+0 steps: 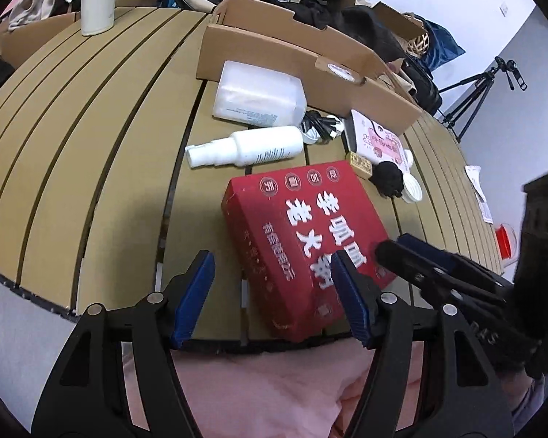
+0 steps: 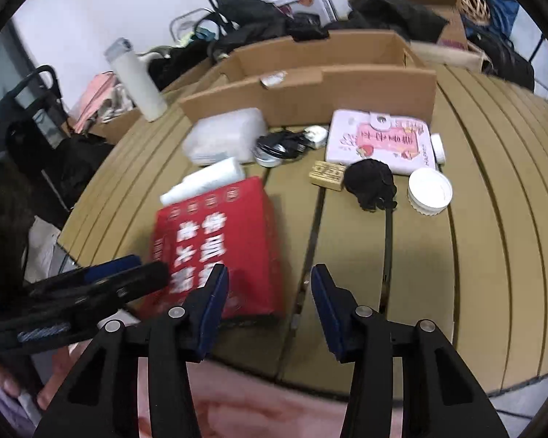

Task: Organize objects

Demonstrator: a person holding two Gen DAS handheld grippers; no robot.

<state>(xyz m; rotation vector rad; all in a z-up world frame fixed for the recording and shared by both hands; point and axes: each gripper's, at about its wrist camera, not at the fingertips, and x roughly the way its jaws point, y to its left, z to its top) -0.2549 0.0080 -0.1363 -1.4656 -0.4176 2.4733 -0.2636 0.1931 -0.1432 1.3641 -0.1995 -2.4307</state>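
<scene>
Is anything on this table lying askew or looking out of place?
Yes. The red box lies skewed to the table slats, one corner past the near edge. The white spray bottle lies on its side beside it.

From my right wrist the red box (image 2: 219, 244) and spray bottle (image 2: 204, 180) behind it are smeared with blur, their print unreadable, my left gripper (image 2: 128, 273) covers the box's near-left corner, and the tangled cables (image 2: 281, 142) by the cardboard tray (image 2: 347, 91) stay indistinct.

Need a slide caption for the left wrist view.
Open left gripper poised over red box on slatted table.
</scene>
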